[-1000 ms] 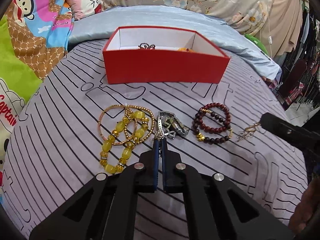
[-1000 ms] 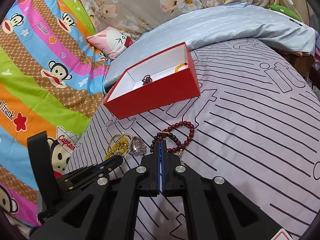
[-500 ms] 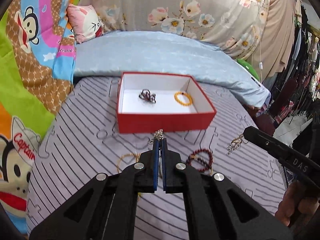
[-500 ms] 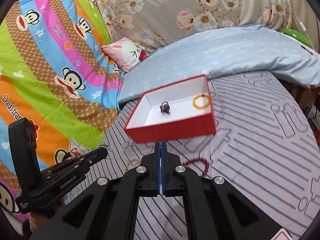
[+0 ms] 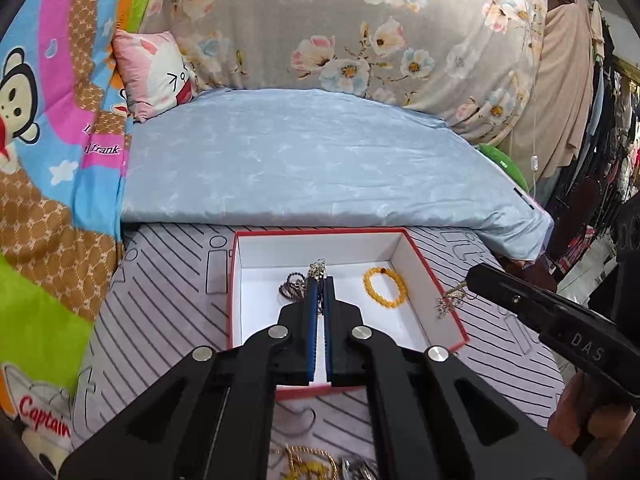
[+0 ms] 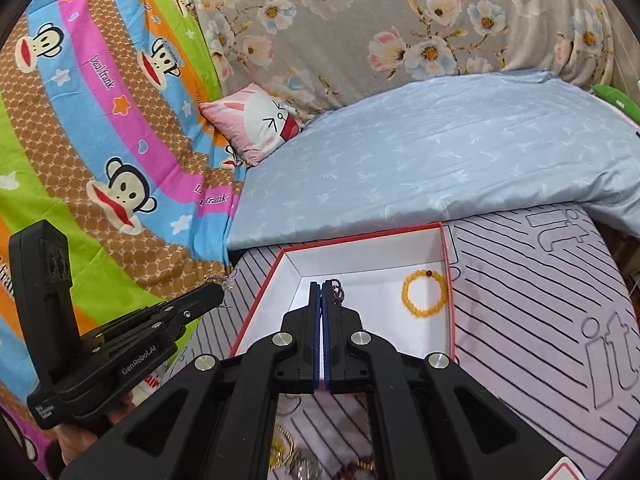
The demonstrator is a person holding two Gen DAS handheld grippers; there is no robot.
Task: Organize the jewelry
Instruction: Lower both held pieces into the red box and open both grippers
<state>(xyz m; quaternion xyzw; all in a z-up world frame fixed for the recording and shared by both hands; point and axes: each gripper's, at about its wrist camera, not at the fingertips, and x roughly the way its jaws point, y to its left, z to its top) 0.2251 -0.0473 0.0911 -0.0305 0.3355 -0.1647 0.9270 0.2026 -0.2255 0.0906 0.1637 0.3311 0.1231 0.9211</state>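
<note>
Loose jewelry: at the very near edge of the bed, on the near side of the red box (image 5: pixel 448 320), a tangle of gold and yellow pieces (image 5: pixel 308 464) lies on the striped sheet (image 5: pixel 160 320), mostly hidden under the gripper frames.
Left gripper (image 5: pixel 319 280): jaws closed on a small silvery chain piece (image 5: pixel 317 269), which sticks out past the tips, over the box's white inside.
Right gripper (image 5: pixel 466 282): closed as well, pinching a gold and silver charm piece (image 5: pixel 450 300) that dangles at the box's right-hand wall; from its own camera the held piece cannot be made out.
Hand: a person's hand (image 5: pixel 588 420) grips the right tool's handle, to the right of the box.
Red box: open, no lid on it, sitting flat on the striped sheet.
Inside the box: a yellow bead bracelet (image 5: pixel 385 285) lies toward the right wall; a dark beaded piece (image 5: pixel 291 287) lies left of it, partly behind the left gripper's tips.
Behind the box: a pale blue quilt (image 5: pixel 312 160) is folded along the far side.
Further back: a pink bunny cushion (image 5: pixel 156 72) to the far left of the box, against a grey floral cloth (image 5: pixel 360 20).
</note>
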